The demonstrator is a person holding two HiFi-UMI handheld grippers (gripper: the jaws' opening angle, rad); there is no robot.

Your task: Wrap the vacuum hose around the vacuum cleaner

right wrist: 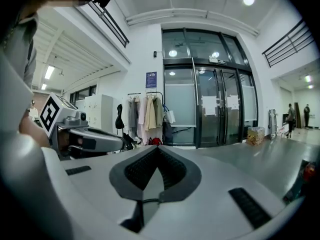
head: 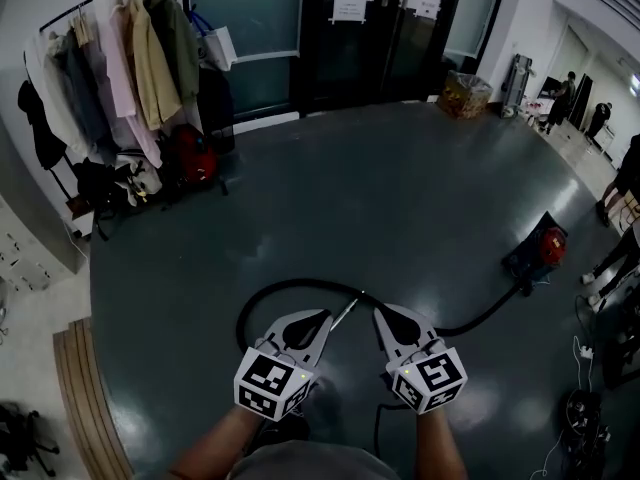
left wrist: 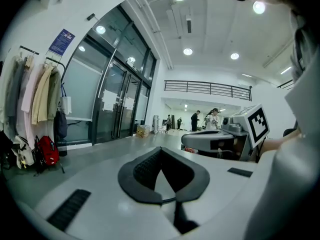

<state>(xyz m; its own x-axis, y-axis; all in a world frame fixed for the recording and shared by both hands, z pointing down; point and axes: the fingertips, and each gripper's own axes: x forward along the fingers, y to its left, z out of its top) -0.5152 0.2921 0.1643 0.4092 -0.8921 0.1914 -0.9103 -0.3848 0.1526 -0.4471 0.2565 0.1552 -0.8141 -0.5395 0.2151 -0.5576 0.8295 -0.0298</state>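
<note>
The black vacuum hose (head: 480, 320) lies on the floor (head: 380, 188). It runs from the red-and-black vacuum cleaner (head: 545, 246) at 3 o'clock leftward in a shallow curve, then loops round toward 9 o'clock just ahead of both grippers. The left gripper (head: 322, 318) and right gripper (head: 382, 313) have their ridged dark fingers closed on nothing. The floor is smooth, dark grey and glossy. Glass doors (head: 380, 18) stand at 12 o'clock and a coat rack (head: 120, 68) at 10.

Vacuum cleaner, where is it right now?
The vacuum cleaner sits at the head view's far right, at the far end of the black hose that trails across the floor.
</note>
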